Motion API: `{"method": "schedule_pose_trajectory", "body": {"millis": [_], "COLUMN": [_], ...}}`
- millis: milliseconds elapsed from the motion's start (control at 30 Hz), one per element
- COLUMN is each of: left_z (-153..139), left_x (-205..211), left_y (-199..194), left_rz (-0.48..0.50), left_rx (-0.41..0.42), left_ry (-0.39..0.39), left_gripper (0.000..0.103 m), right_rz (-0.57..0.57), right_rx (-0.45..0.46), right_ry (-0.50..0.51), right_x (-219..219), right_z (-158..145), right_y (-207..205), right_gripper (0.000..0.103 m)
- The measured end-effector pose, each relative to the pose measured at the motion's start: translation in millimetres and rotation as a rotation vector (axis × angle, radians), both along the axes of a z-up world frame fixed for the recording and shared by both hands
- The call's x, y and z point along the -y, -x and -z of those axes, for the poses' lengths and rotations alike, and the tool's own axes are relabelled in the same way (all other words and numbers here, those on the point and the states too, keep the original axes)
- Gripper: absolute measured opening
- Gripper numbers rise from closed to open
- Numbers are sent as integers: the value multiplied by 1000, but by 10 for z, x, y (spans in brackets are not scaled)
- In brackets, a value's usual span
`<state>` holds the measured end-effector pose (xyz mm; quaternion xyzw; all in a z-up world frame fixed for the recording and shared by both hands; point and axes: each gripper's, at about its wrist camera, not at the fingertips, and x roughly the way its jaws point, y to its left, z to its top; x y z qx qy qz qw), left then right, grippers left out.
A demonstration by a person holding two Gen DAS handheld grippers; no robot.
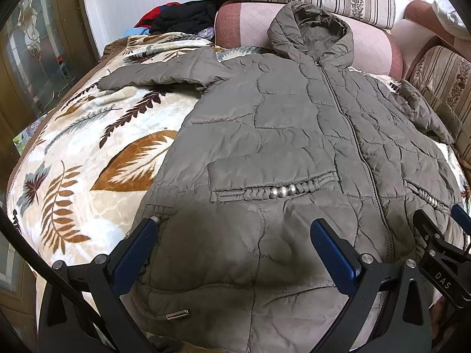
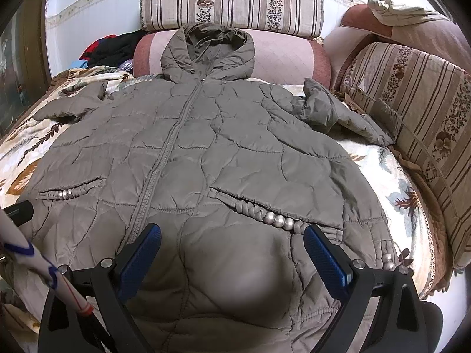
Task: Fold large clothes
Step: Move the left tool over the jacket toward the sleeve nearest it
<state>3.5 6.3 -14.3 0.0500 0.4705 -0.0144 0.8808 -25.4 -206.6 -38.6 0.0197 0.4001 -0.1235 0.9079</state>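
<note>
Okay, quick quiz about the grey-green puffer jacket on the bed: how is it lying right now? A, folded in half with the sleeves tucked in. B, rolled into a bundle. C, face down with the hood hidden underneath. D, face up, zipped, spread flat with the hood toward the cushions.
D: the jacket lies spread out on the leaf-print blanket, its zipper closed up the front and its hood against the pink cushion.

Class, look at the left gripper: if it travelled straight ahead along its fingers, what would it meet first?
Probably the grey-brown quilted hooded jacket: the open left gripper points over its hem toward the braided, silver-beaded pocket trim. Depth is unclear, so the exact contact spot is uncertain.
</note>
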Motion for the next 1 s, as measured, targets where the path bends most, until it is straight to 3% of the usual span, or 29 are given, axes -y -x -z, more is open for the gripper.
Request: {"method": "schedule_pose_trajectory", "body": {"millis": [1000], "left_z": [27], "left_x": [-235], "left_y": [-116], "left_rz": [-45], "left_rx": [44], "left_ry": [29], "left_gripper": [103], "right_rz": [-17], "right_rx": [-6], "right_ry": [19], "right_x": [-42], "right_z": [24], "right_y": [-55], "right_gripper": [99]}}
